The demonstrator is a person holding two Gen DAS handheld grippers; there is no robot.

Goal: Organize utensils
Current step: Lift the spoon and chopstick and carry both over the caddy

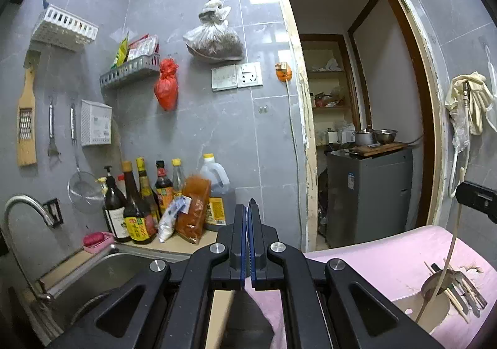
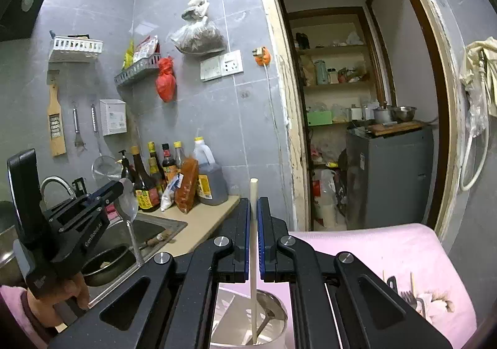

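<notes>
Condiment bottles [image 2: 161, 175] crowd the counter behind the sink [image 2: 149, 231] (pan inside).

Left gripper [image 1: 248, 215] at lower centre, fingers [image 1: 239, 243] pressed together; whether anything sits between them cannot be told. Sink [image 1: 102, 271] lower left, tap [image 1: 25, 209] above it. Bottles [image 1: 139, 203] grouped on tabletop [image 1: 174, 245] against grey tiled wall. Pink surface [image 1: 388, 252] lower right carries cup [image 1: 435, 302] with spoon [image 1: 433, 285], forks [image 1: 466, 282], chopsticks [image 1: 450, 296]. Doorway [image 1: 357, 100] right of centre.
</notes>
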